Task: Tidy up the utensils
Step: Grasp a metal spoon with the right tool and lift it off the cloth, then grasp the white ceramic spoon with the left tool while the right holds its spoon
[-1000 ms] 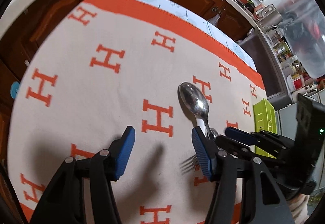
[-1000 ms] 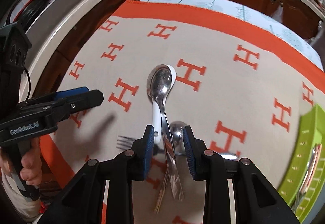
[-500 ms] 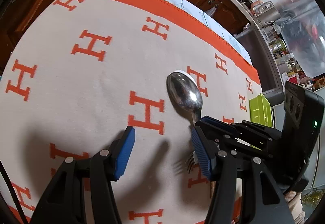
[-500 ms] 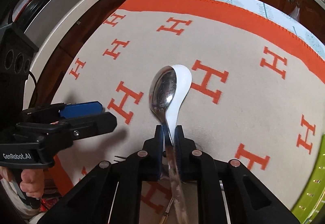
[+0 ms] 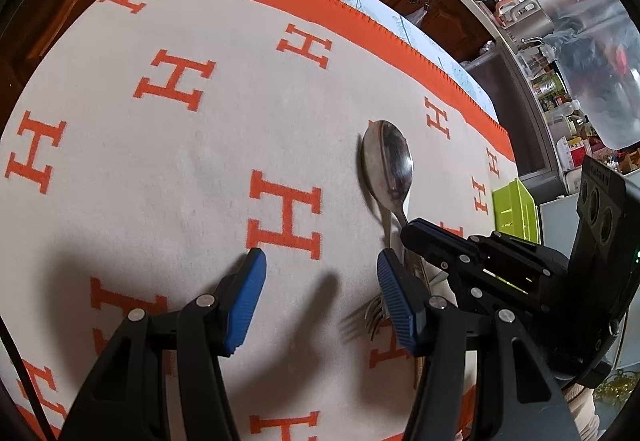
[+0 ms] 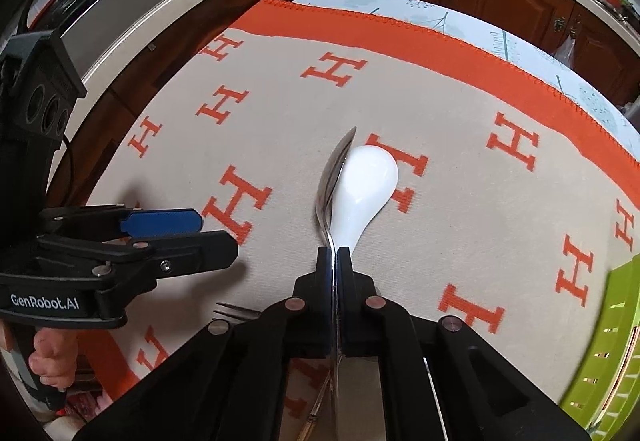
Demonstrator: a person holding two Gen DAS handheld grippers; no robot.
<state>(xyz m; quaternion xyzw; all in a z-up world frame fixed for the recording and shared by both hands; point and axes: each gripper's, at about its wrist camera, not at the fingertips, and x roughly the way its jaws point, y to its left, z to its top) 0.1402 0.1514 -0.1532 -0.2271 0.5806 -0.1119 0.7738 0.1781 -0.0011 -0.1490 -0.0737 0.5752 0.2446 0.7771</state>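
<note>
Your right gripper, jaws just closed, pinches the steel spoon's neck above the orange-lettered blanket; the white ceramic spoon lies against it; lift straight, then carry toward the green basket; your left gripper hangs open, empty.

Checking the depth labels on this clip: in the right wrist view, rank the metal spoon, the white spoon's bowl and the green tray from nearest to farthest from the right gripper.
1. Metal spoon: handle clamped in the right gripper.
2. White spoon's bowl: just ahead of the fingertips.
3. Green tray: off at the right edge.
</note>
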